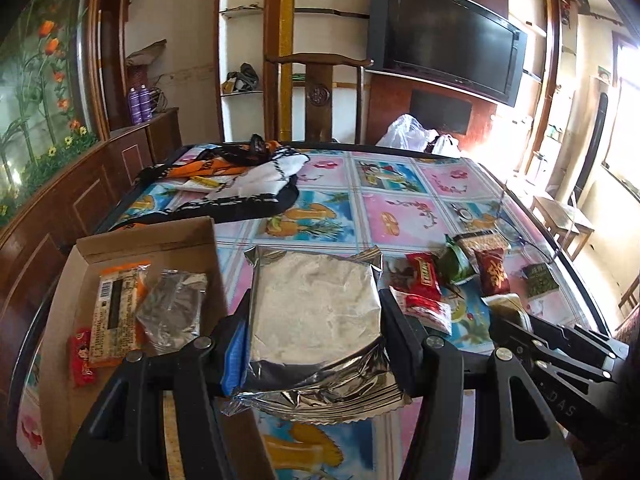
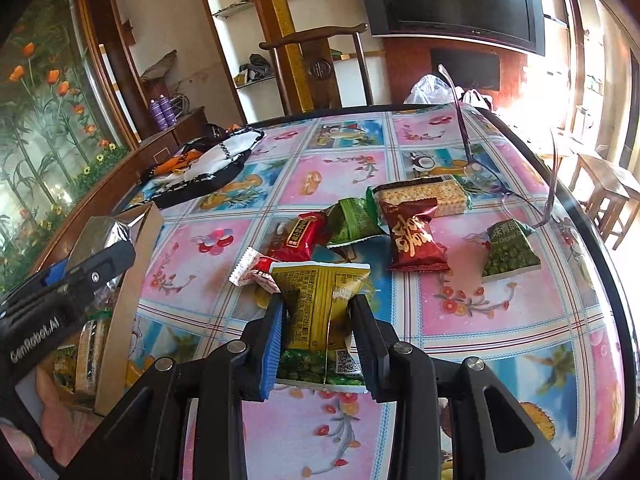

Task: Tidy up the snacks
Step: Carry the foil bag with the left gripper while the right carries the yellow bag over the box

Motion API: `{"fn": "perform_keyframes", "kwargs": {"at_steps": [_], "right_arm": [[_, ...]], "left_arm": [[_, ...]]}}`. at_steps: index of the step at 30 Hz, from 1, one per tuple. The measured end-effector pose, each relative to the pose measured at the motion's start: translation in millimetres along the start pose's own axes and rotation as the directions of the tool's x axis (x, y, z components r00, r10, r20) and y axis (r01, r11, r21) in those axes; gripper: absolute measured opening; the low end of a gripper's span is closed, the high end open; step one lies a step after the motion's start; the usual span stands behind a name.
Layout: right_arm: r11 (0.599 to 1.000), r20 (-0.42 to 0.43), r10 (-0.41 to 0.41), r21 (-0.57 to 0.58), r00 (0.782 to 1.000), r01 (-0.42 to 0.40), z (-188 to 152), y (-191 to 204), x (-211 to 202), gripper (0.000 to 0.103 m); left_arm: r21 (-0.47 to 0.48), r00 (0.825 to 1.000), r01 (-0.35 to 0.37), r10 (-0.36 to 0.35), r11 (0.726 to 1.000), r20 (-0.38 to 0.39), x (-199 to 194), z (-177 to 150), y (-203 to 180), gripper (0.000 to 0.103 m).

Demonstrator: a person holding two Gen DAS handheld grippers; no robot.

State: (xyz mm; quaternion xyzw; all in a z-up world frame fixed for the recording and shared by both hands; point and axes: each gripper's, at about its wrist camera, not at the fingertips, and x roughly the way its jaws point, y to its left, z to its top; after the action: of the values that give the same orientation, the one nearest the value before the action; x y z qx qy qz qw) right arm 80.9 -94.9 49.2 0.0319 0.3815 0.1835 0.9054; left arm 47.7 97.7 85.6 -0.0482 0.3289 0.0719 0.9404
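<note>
Floral oilcloth covers your counter (image 2: 500,320), cardboard box (image 1: 152,240) at its left edge. Both your tongs angle downward. Your left tongs (image 1: 314,312) are half-spread, clamping a silver foil packet (image 1: 316,300) just right of the box. Your right tongs (image 2: 320,320), nearly closed, pinch a yellow-green pea packet (image 2: 316,308) right of the box, near the loose snacks (image 2: 412,236).

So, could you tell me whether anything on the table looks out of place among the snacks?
Yes: a pair of glasses lies open on the tablecloth right behind the loose snacks, beside the cracker pack. A bundle of cloth also sits at the far left corner. Neither is a snack. Nothing looks spilled or torn.
</note>
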Motion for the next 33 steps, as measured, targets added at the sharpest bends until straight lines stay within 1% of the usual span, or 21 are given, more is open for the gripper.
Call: {"fn": "perform_keyframes", "kwargs": {"at_steps": [7, 13, 20, 23, 30, 33], "right_arm": [[0.999, 0.012, 0.021, -0.029, 1.0, -0.021, -2, 10, -1, 0.036], [0.997, 0.041, 0.052, -0.059, 0.998, -0.049, -4, 22, -6, 0.036], [0.991, 0.055, 0.105, -0.084, 0.993, -0.1, -10, 45, -9, 0.036], [0.987, 0.049, 0.139, -0.09, 0.989, -0.134, -14, 58, -8, 0.036], [0.967, 0.062, 0.224, -0.142, 0.973, -0.213, -26, 100, -14, 0.036], [0.953, 0.048, 0.258, -0.177, 0.965, -0.246, -31, 122, -12, 0.036]], "left_arm": [[-0.04, 0.999, -0.035, 0.035, 0.999, -0.002, -1, 4, 27, 0.057], [-0.082, 0.998, -0.07, 0.069, 0.994, -0.008, -1, 7, 54, 0.057], [-0.135, 0.995, -0.099, 0.099, 0.986, -0.009, -3, 12, 85, 0.057], [-0.16, 0.992, -0.127, 0.127, 0.979, -0.014, -3, 13, 102, 0.057], [-0.224, 0.979, -0.203, 0.191, 0.953, -0.076, 4, 11, 149, 0.057], [-0.244, 0.97, -0.238, 0.217, 0.94, -0.111, 10, 8, 167, 0.057]]}}
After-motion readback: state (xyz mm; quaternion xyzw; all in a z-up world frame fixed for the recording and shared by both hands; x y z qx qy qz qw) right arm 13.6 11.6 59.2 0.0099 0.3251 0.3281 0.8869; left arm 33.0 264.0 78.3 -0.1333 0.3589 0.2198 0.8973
